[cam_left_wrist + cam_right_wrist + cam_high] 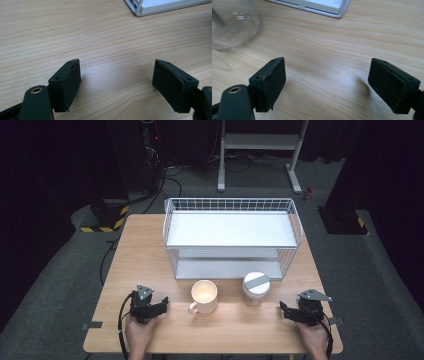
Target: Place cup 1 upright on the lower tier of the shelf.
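Left gripper, right gripper fingers apart, flanking mug.

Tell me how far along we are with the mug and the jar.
Nothing looks done yet: the mug and the lidded jar both stand on the table in front of the wire shelf rack, whose shelves are bare. Nothing is in hand: the left claw and right claw are open over bare wood. Judging by the layout, both items are probably left to move.
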The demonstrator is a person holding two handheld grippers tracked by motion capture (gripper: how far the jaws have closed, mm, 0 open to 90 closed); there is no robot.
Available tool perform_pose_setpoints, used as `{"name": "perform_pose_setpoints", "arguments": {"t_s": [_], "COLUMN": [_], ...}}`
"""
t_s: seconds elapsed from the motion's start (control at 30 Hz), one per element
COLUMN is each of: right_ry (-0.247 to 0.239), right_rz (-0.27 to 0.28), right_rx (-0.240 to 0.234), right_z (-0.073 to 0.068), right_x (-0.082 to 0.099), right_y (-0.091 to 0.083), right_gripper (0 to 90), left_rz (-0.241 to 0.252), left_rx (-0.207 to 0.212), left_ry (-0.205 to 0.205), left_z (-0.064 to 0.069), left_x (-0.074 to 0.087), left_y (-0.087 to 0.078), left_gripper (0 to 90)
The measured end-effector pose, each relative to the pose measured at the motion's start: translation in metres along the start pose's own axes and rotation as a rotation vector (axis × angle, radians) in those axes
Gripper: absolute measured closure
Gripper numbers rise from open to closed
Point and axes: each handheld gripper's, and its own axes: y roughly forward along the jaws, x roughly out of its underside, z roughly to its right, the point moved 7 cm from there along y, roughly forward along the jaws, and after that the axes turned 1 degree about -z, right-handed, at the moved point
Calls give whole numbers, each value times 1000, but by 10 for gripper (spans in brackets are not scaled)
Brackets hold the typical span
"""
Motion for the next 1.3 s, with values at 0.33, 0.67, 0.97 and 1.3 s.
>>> {"name": "perform_pose_setpoints", "arguments": {"t_s": [0.33, 0.67, 0.97, 1.3], "right_ry": [-35, -58, -88, -113], "right_rz": [12, 21, 33, 50], "right_rx": [-41, -67, -96, -147], "right_z": [-18, -30, -43, -62], "right_x": [1, 1, -2, -9], "right_y": [-2, -3, -5, -5], "right_gripper": [145, 143, 141, 137], "left_rz": [1, 0, 0, 1], "left_rx": [0, 0, 0, 0], "left_ry": [1, 0, 0, 1], "left_z": [0, 0, 0, 0], "left_x": [0, 0, 0, 0], "left_y": [0, 0, 0, 0], "left_gripper": [230, 230, 230, 231]}}
